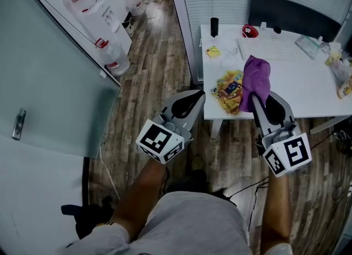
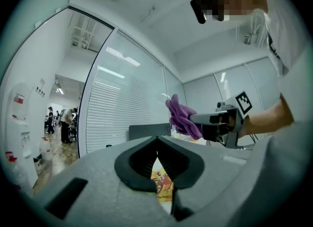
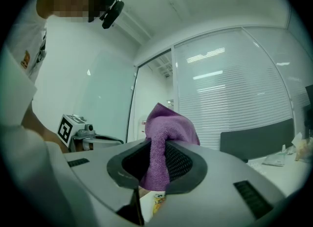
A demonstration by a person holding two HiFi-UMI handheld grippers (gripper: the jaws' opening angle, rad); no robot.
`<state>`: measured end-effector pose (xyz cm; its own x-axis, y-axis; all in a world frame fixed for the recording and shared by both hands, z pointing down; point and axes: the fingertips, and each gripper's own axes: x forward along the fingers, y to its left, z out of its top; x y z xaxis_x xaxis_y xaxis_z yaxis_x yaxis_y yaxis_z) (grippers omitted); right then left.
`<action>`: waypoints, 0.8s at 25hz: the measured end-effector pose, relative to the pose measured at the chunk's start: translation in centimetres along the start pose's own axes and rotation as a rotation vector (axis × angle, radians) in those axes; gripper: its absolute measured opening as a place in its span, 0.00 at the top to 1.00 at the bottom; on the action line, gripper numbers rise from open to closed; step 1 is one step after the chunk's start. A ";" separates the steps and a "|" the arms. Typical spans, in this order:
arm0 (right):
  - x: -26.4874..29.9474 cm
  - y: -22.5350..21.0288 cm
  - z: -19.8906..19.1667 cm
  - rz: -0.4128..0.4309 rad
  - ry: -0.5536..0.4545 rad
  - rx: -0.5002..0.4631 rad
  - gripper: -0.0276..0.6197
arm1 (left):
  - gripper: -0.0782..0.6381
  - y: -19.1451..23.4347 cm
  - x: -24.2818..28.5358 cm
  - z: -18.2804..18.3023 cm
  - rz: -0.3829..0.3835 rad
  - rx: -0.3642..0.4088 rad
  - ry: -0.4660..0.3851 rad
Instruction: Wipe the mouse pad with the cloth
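A colourful printed mouse pad lies at the front left corner of the white table. A purple cloth hangs over its right side, and my right gripper is shut on that cloth just off the table's front edge. In the right gripper view the cloth bunches up between the jaws of the right gripper. My left gripper is held left of the table corner, shut with nothing in it. In the left gripper view a strip of the mouse pad shows below the left gripper, and the cloth is at the right.
A white keyboard, a black cylinder, a red object and a yellow note sit further back on the table. A dark chair stands behind it. Water jugs and a glass door are to the left.
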<state>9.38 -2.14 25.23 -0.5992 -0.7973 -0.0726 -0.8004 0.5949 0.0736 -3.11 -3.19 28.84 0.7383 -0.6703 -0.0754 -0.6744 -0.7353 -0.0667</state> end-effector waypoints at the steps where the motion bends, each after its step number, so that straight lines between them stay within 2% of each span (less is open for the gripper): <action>1: 0.6 -0.1 -0.3 0.003 0.006 -0.002 0.85 | 0.87 0.4 0.3 -0.4 -0.003 0.002 0.008; 11: 5.1 -2.6 -3.3 -0.006 0.089 -0.009 0.85 | 0.87 3.4 3.6 -5.5 -0.073 0.029 0.122; 20: 8.6 -3.3 -6.3 0.010 0.197 -0.048 0.85 | 0.87 4.4 6.2 -9.9 -0.182 0.063 0.237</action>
<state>7.00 -11.57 30.59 -0.5884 -0.7990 0.1240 -0.7902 0.6008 0.1214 -1.40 -11.58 37.91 0.8240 -0.5380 0.1776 -0.5245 -0.8429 -0.1200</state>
